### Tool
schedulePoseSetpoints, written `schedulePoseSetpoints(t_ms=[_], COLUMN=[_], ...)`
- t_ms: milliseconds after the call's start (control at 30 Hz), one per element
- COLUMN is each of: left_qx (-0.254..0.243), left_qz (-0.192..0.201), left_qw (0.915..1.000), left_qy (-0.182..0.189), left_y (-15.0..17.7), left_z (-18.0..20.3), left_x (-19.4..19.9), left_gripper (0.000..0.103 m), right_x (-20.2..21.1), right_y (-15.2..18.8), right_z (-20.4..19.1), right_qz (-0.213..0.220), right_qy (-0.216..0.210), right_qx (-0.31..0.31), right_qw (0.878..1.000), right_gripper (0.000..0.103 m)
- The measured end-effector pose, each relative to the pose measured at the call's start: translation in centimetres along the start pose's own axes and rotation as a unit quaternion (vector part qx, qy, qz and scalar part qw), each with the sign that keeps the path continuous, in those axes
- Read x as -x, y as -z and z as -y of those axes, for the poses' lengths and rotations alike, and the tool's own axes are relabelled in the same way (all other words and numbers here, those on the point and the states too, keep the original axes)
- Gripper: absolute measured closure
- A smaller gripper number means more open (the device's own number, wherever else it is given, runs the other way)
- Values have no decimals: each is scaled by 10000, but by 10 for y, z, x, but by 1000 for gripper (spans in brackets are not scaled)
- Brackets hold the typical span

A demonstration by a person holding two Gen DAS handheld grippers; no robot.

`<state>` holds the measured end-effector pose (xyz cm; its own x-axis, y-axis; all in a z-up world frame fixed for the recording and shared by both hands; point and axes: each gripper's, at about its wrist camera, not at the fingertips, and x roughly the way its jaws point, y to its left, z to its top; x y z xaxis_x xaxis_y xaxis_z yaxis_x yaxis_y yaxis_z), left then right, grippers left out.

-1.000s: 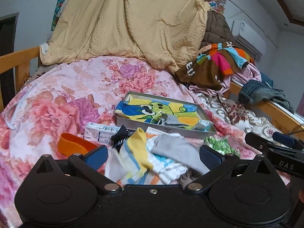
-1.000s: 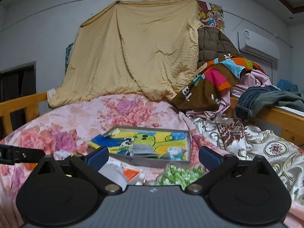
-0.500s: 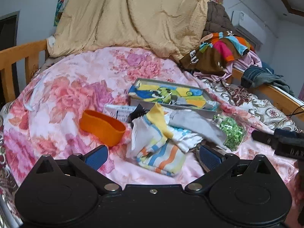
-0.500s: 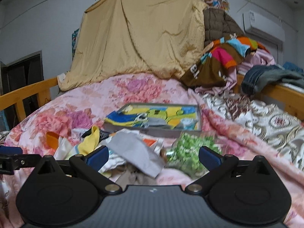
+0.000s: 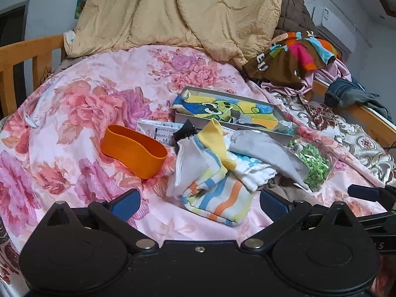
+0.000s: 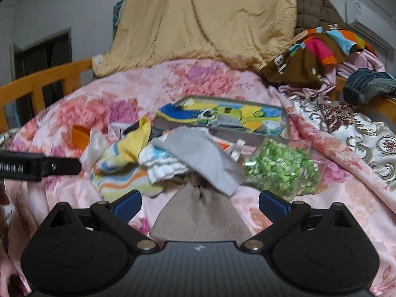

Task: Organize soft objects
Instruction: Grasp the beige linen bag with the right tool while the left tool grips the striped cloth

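Socks and cloths lie heaped mid-bed before the box [image 5: 230,113]. Striped sock [image 5: 217,198] sits just ahead of my left gripper [image 5: 198,203], long axis running away; beige cloth [image 6: 198,212] lies between my right gripper [image 6: 199,201] fingers. Both grippers gape wide, empty.

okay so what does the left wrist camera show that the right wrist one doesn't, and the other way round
Only the left wrist view shows the whole orange band and the white carton behind it. Only the right wrist view shows the beige cloth between the open right gripper. Both share the striped sock, grey cloth, green bag and box. The left gripper is open too.
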<state>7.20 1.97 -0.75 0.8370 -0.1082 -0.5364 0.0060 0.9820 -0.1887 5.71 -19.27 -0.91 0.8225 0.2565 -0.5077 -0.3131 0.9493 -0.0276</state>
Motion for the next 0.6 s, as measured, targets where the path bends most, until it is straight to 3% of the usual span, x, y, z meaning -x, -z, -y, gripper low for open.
schedulePoseSetpoints(t_ms=[267,400,600], left_qx=[-505,-843,-929], left_qz=[-149,-143,-254], left_qw=[9981,9959,9946], left_qy=[318,279,377], left_y=[9,14,13], left_z=[15,22,23], left_x=[-8,-15,-30], left_gripper=[1,1,1], right_x=[-9,-16,-24], right_y=[2,3,5], right_z=[2,7,9], right_qz=[-264,-479,-678], right_qy=[111,241,283], right_qx=[-32,-109,-160], right_qw=[9996,9985,9972], right_gripper=[0,0,0])
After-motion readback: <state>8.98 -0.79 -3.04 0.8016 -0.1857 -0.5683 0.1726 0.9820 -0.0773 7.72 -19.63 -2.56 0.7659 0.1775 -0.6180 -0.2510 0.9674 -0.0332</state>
